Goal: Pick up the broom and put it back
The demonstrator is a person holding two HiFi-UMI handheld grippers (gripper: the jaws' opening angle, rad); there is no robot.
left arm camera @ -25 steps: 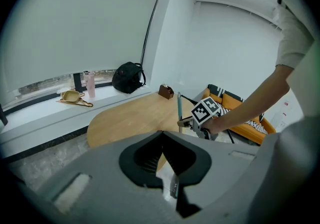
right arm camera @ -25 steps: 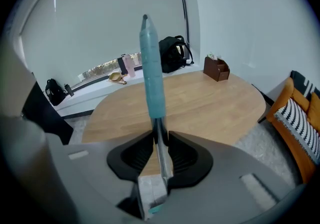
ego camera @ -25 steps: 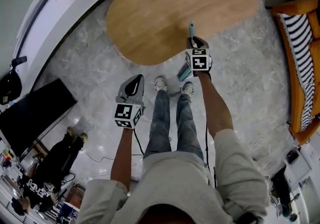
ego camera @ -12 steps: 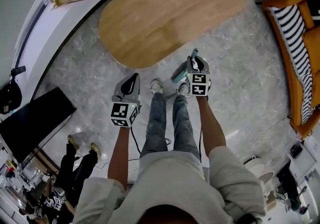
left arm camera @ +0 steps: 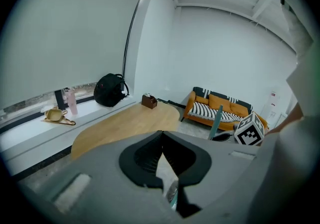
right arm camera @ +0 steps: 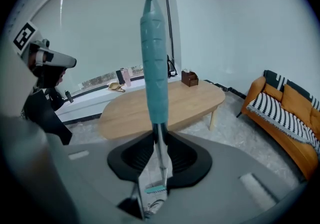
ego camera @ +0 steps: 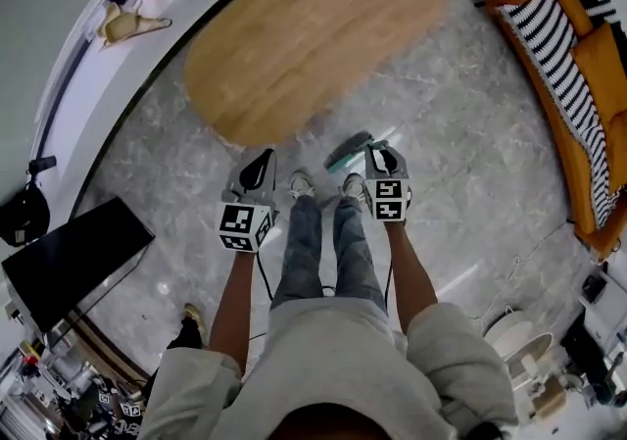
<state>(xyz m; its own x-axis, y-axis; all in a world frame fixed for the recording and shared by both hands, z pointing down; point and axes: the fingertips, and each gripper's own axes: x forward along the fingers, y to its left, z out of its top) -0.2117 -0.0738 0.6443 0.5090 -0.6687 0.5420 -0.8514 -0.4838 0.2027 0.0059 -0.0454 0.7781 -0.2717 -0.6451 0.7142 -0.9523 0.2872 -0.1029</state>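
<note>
- So compared to a second ago the person has backed off from the wooden table (ego camera: 294, 36). The broom (right arm camera: 158, 140) handle was sticking out over the table edge then, and now it's clear of it, over bare floor.
- The right gripper (right arm camera: 159, 168) is still clamped on the broom's thin metal shaft, just under the teal grip (right arm camera: 152, 58). The hold didn't slip during the move.
- The left gripper (left arm camera: 161, 135) has its jaws closed with nothing in them and just hangs next to the person's left leg.
- My read is that the pick-up part is done and this is the carry. I don't see the spot where the broom lives, so "put it back" is all still to do.
- The broom's long axis is close to upright with a slight lean. The grip end points up and the brush head (ego camera: 348, 149) hangs low, just ahead of the right shoe (ego camera: 355, 185).
- I can't tell if the bristles are touching the floor.
</note>
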